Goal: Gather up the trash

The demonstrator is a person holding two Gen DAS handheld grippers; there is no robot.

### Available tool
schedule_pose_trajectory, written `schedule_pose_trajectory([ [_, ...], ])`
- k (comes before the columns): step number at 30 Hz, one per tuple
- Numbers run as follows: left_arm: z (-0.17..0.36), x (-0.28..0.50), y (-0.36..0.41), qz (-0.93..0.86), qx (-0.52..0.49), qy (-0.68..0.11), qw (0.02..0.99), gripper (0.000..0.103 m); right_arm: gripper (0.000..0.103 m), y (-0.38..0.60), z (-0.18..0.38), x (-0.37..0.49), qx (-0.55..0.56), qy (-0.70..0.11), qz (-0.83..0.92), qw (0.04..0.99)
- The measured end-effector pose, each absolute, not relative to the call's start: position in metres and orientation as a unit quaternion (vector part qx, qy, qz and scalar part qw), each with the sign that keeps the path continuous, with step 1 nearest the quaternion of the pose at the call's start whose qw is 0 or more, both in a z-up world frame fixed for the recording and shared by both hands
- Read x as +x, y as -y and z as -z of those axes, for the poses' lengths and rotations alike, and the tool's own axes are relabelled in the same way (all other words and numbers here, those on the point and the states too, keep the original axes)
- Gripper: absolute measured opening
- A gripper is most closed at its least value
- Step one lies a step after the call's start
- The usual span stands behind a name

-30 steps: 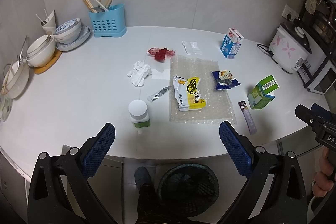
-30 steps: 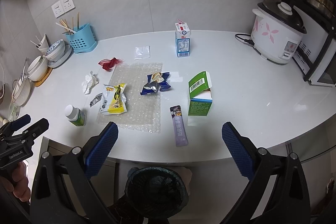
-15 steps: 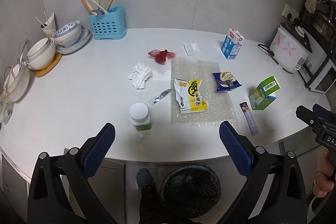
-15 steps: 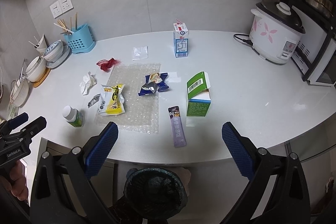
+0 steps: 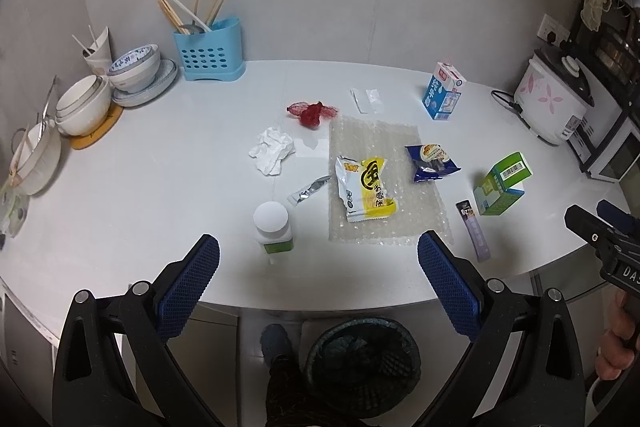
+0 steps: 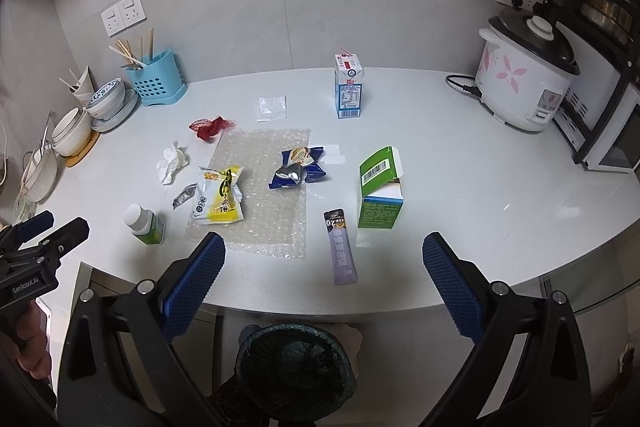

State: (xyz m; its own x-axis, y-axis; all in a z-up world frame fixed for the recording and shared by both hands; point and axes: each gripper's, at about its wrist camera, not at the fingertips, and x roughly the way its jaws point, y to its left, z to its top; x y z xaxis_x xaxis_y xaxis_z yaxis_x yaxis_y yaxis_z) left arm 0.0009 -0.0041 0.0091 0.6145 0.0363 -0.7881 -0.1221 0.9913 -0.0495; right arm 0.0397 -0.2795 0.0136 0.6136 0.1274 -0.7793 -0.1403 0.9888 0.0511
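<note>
Honestly nothing was binned yet: both grippers' jaws hung wide open and empty, with the yellow snack wrapper (image 5: 367, 189), crumpled white tissue (image 5: 271, 151) and the rest on the white worktop (image 5: 160, 163).

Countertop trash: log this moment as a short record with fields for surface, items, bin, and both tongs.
surface: white countertop
on bubble wrap: yellow snack wrapper, blue snack wrapper
beside it: crumpled tissue, red mesh scrap, silver foil scrap, purple sachet, open green box, white bottle
upright at back: milk carton
bin: black-lined trash bin on the floor below the counter edge
left tongs: open, empty
right tongs: open, empty
</note>
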Motion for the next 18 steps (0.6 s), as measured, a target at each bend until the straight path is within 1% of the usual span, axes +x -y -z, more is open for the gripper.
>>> schedule_pose_trajectory([
  [10, -0.004, 0.005, 0.000, -0.042, -0.052, -0.445, 0.893, 0.097, 0.095, 0.273, -0.007, 0.046, -0.009, -0.443, -0.075, 0.893],
  [18, 0.021, 0.025, -0.018, -0.051, -0.052, -0.463, 0.883, 0.097, 0.095, 0.271, 0.010, 0.071, -0.012, -0.456, -0.066, 0.887],
])
